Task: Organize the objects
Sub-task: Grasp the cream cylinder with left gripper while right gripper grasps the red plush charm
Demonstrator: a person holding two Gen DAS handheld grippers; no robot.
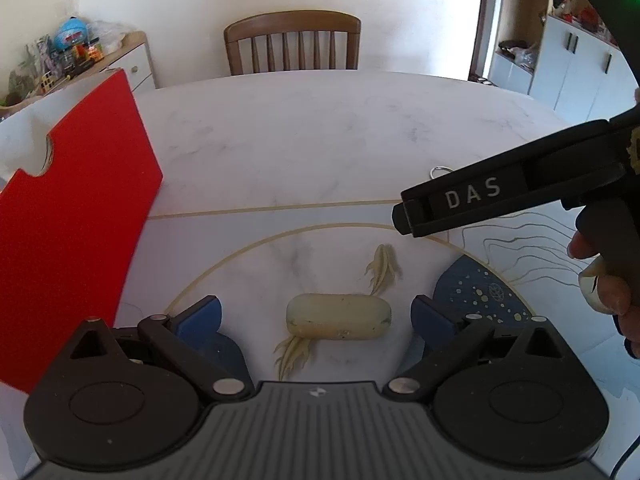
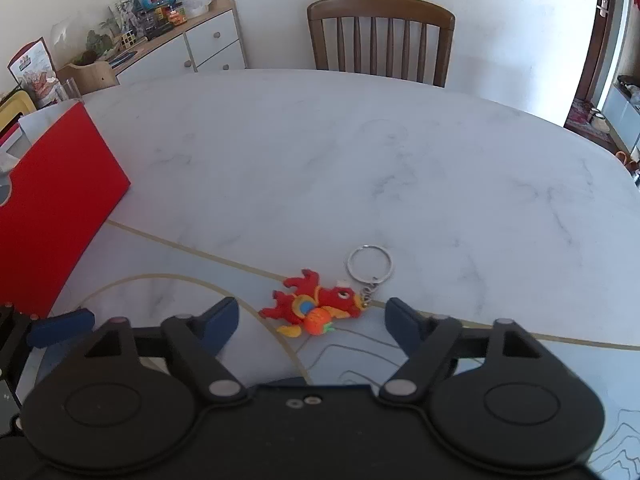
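Observation:
A pale cream bar of soap (image 1: 338, 316) lies on the white marble table (image 1: 304, 132), between the blue fingertips of my open left gripper (image 1: 316, 314). A red and orange dragon keychain (image 2: 314, 305) with a metal ring (image 2: 370, 263) lies on the table between the blue fingertips of my open right gripper (image 2: 312, 316). The right gripper also shows in the left wrist view (image 1: 404, 216) as a black body marked DAS, above and right of the soap. A red box (image 1: 68, 216) stands at the left, also in the right wrist view (image 2: 56, 208).
A wooden chair (image 1: 292, 42) stands behind the table's far edge. A white cabinet (image 2: 192, 44) with cluttered toys is at the back left. A printed placemat (image 1: 472, 288) with gold lines and a blue patch lies under both grippers.

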